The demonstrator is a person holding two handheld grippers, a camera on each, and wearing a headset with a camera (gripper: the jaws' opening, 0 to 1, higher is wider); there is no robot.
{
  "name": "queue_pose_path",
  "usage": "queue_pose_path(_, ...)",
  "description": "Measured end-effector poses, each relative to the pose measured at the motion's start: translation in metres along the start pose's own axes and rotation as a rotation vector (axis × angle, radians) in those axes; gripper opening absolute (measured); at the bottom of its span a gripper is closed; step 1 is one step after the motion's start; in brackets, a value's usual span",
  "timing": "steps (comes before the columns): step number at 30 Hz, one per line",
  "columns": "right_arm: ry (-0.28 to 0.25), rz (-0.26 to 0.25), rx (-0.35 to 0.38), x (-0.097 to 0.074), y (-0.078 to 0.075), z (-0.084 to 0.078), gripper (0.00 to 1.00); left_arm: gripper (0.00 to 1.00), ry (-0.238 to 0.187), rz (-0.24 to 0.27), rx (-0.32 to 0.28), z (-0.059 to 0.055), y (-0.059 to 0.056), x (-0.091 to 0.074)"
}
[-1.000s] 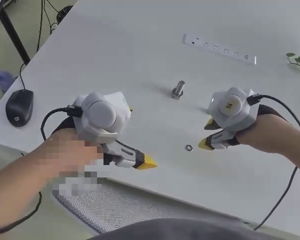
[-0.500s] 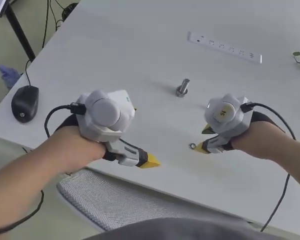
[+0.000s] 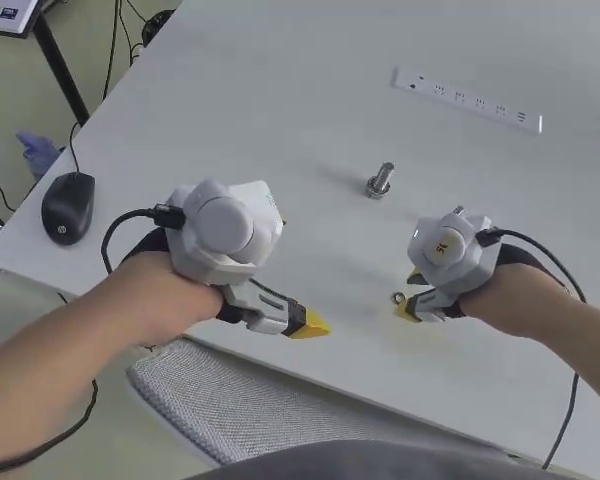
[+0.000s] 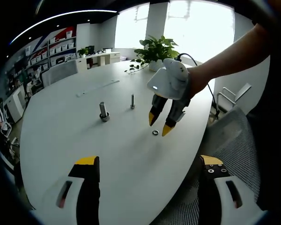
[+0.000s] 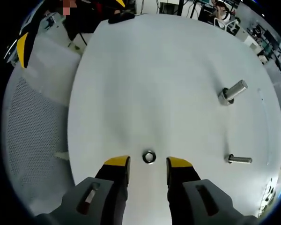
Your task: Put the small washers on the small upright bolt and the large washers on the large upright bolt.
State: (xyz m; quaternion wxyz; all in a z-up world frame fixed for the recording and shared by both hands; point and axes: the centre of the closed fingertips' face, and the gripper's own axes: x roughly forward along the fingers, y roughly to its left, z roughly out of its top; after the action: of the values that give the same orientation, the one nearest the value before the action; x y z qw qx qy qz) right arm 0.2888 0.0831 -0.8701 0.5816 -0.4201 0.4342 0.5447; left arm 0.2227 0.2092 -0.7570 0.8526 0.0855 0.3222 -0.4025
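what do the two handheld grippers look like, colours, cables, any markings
The left gripper and right gripper are both rounded white shells with dark jaws ending in yellow tips. A black cable leaves the back of each. The right one has a round pale-yellow label on top with small digits I cannot read for sure. The forearms show no sleeves.

One large bolt, one small bolt, one washer

Bright, even daylight fr windows, soft shadows on table, fisheye warp at edges, focus sharp.
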Motion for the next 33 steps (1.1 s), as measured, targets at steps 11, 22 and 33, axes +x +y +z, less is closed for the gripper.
queue_pose_path(11, -0.006, -0.005, 0.019, 0.007, 0.002, -0.007, 0.32, 0.89, -0.013, 0.015, -0.001, 0.003, 0.000, 0.002)
queue_pose_path(22, 0.014, 0.005, 0.010, 0.008, 0.002, -0.004, 0.31, 0.86, 0.002, 0.008, -0.012, -0.008, -0.004, 0.002)
queue_pose_path(33, 0.046, 0.008, -0.020, 0.009, 0.003, -0.001, 0.23, 0.82, 0.018, 0.008, -0.011, -0.011, -0.003, 0.001)
